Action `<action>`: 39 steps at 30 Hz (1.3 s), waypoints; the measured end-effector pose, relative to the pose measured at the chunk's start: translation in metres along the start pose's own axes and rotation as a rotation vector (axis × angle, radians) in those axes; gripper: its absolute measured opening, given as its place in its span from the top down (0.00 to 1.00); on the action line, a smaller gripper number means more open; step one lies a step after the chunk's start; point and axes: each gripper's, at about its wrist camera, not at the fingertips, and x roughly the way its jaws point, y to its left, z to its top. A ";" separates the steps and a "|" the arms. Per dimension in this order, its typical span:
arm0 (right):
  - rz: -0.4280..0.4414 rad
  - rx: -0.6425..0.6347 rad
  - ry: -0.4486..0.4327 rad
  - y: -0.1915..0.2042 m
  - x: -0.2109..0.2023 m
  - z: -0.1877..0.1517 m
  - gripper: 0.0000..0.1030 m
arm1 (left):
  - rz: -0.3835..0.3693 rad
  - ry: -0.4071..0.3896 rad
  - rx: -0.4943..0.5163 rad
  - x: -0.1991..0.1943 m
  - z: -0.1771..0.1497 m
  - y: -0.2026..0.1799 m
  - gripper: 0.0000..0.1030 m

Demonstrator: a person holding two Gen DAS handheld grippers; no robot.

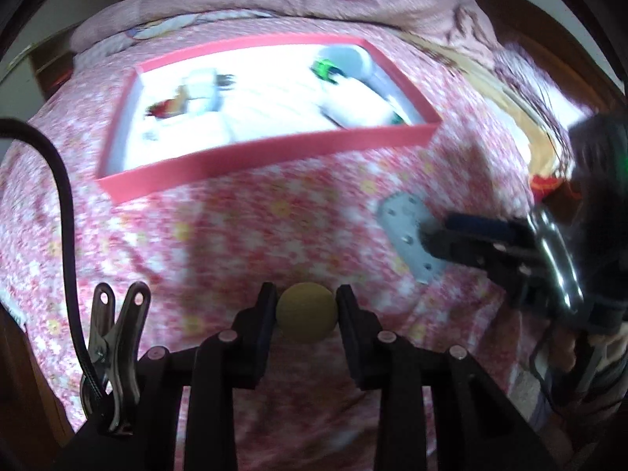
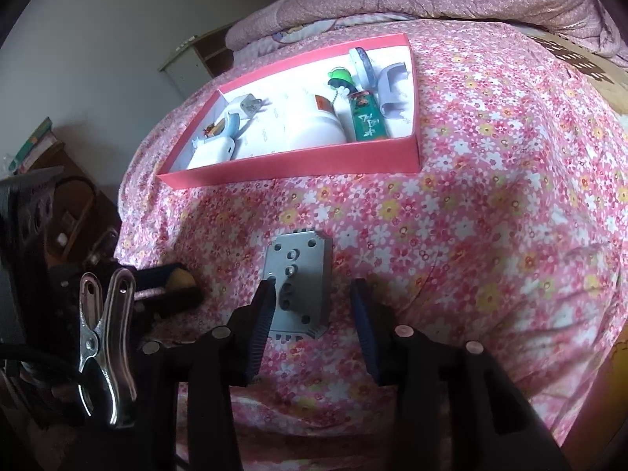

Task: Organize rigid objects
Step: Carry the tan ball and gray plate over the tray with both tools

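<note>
Yellow ball [image 1: 306, 317] sits clamped between my left gripper [image 1: 306, 316] pads in the left wrist view, low over the floral bedspread [image 1: 243, 235]; the red box [image 1: 274, 151] is blurred. Right wrist view is sharper: my right gripper [image 2: 314, 294] stands apart, straddling the grey metal plate [image 2: 300, 274] lying on the bedspread, left pad touching its edge

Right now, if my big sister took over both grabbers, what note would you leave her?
Left gripper: closed on the yellow ball, low over the flowered bedspread.
Right gripper: open, straddling the grey metal plate, which lies flat on the bedspread.
Done: the red box already holds a white jar, a green tube, a plug and other bits.
Left: put the ball in the box, then grip the plate and box it too.
</note>
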 end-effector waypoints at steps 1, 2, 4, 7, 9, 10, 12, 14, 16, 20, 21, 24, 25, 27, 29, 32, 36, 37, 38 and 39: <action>-0.020 0.005 0.014 0.004 0.001 0.001 0.60 | 0.006 -0.007 -0.012 -0.002 0.000 0.005 0.68; -0.033 0.004 0.025 0.007 0.002 0.003 0.60 | 0.010 -0.012 -0.025 -0.003 0.000 0.009 0.68; -0.045 -0.018 0.051 0.017 0.006 0.005 0.60 | 0.011 -0.018 -0.044 -0.004 -0.002 0.016 0.68; -0.109 -0.080 0.068 0.031 0.013 0.006 0.60 | 0.028 -0.035 -0.062 -0.006 -0.004 0.025 0.68; -0.146 -0.115 0.072 0.039 0.016 0.005 0.58 | 0.042 -0.046 -0.068 -0.008 -0.005 0.029 0.68; -0.163 -0.129 0.073 0.042 0.018 0.005 0.57 | 0.044 -0.049 -0.071 -0.007 -0.005 0.031 0.68; -0.192 -0.151 0.066 0.047 0.021 0.003 0.54 | 0.044 -0.056 -0.083 -0.008 -0.006 0.036 0.68; -0.212 -0.161 0.050 0.050 0.023 0.001 0.51 | 0.044 -0.060 -0.094 -0.008 -0.006 0.039 0.68; -0.242 -0.186 0.039 0.055 0.026 -0.003 0.49 | 0.042 -0.061 -0.105 -0.008 -0.007 0.044 0.68; -0.315 -0.246 0.038 0.065 0.030 -0.006 0.49 | 0.040 -0.066 -0.119 -0.010 -0.009 0.046 0.68; -0.316 -0.244 0.037 0.065 0.030 -0.006 0.48 | 0.040 -0.068 -0.120 -0.010 -0.010 0.047 0.68; -0.303 -0.213 0.030 0.059 0.028 -0.004 0.48 | 0.043 -0.075 -0.127 -0.012 -0.011 0.051 0.68; -0.304 -0.199 0.030 0.057 0.026 -0.004 0.48 | 0.045 -0.076 -0.129 -0.013 -0.012 0.052 0.68; -0.299 -0.174 0.030 0.054 0.023 -0.002 0.48 | 0.046 -0.075 -0.132 -0.013 -0.012 0.053 0.68; -0.287 -0.157 0.013 0.053 0.019 0.000 0.48 | 0.045 -0.075 -0.136 -0.012 -0.012 0.054 0.68; -0.300 -0.168 -0.021 0.055 0.011 0.002 0.48 | 0.040 -0.077 -0.139 -0.012 -0.012 0.055 0.68; -0.355 -0.179 -0.059 0.056 0.006 0.005 0.48 | 0.036 -0.079 -0.141 -0.013 -0.012 0.056 0.68; -0.344 -0.178 -0.056 0.056 0.006 0.006 0.48 | 0.037 -0.078 -0.142 -0.013 -0.012 0.056 0.68; -0.324 -0.182 -0.046 0.056 0.007 0.006 0.48 | 0.037 -0.078 -0.143 -0.013 -0.013 0.056 0.68; -0.299 -0.190 -0.032 0.057 0.009 0.006 0.48 | 0.036 -0.078 -0.144 -0.013 -0.013 0.056 0.68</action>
